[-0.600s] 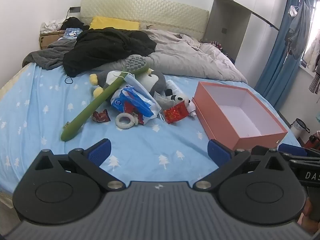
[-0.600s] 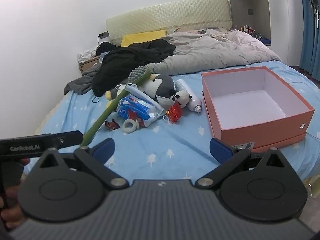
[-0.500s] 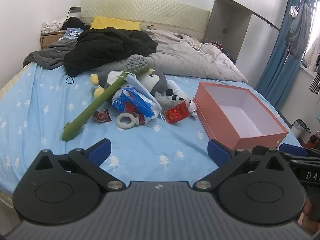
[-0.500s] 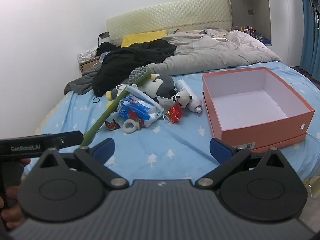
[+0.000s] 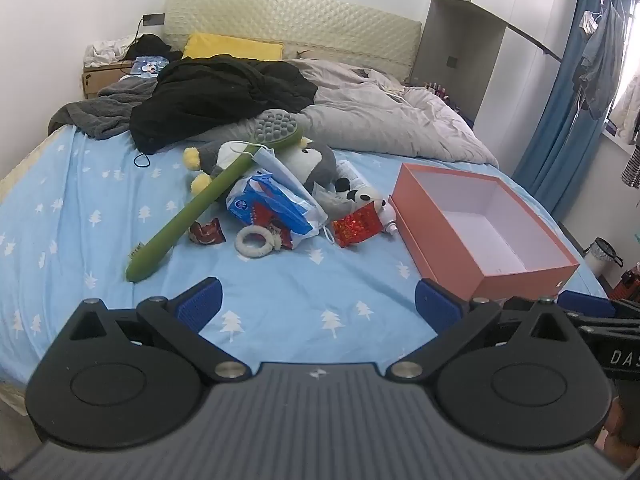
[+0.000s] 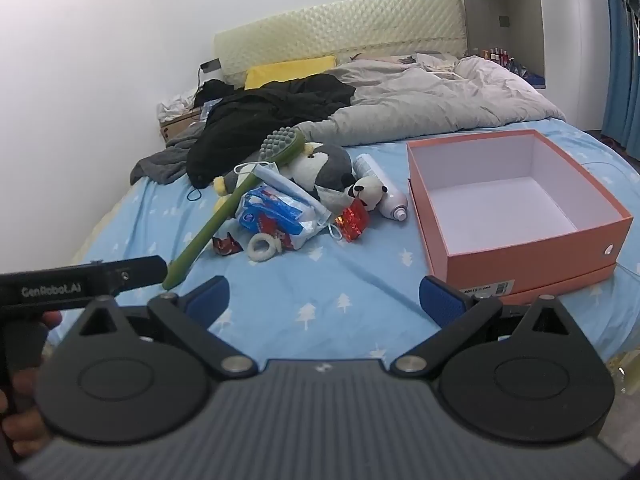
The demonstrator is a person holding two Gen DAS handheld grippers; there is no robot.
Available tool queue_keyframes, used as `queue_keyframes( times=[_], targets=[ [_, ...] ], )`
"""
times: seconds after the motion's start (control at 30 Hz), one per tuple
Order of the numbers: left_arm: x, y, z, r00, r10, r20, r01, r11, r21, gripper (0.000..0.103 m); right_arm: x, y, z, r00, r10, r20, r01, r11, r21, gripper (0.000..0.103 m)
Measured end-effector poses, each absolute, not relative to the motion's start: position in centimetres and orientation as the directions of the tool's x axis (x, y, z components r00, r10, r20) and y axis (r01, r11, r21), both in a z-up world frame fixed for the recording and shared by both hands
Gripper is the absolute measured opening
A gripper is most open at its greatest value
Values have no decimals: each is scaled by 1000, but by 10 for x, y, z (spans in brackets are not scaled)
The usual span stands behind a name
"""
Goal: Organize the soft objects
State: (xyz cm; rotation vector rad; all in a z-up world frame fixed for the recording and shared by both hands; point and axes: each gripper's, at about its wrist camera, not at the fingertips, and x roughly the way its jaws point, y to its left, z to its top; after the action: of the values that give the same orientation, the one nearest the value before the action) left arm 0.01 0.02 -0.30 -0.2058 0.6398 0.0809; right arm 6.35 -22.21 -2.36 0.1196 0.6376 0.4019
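Soft toys and other small things are lying in a heap on the blue bed sheet [image 5: 280,304], and I am looking at them from the foot of the bed. My left gripper [image 5: 318,300] is hanging above the sheet with its jaws spread wide and nothing between them. My right gripper [image 6: 324,294] is doing the same, wide apart and holding nothing.

I am seeing the heap ahead of both tools, well apart from them. From my left tool it is sitting almost straight ahead. From my right tool it is sitting ahead and over to the left. So I am thinking my left hand is the nearer one for the heap.

I am seeing the orange box [image 6: 536,258] to the right of the heap, open on top and with nothing inside. It is lying near my right tool, so I am thinking my right hand is the better one for anything beside the box.

I am spotting the grey penguin plush [image 5: 312,160] at the back of the heap, and the little panda plush [image 6: 370,192] just beside the box side. The long green brush [image 5: 200,212] is lying slanted across the heap, with its bumpy head leaning on the penguin and its tail end pointing toward my left tool. The white fluffy ring [image 5: 256,242] is lying at the front, closest to me.

I am guessing the ring is the easiest first pick, because nothing is covering it.
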Motion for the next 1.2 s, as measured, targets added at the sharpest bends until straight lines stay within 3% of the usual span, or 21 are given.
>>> queue_keyframes(
  times=[1.2],
  targets=[
    [0, 1, -5, 795, 15, -606, -141, 977, -162, 103, 63, -219, -26, 731, 392, -558, -328, 920, 217, 103]
  ],
)
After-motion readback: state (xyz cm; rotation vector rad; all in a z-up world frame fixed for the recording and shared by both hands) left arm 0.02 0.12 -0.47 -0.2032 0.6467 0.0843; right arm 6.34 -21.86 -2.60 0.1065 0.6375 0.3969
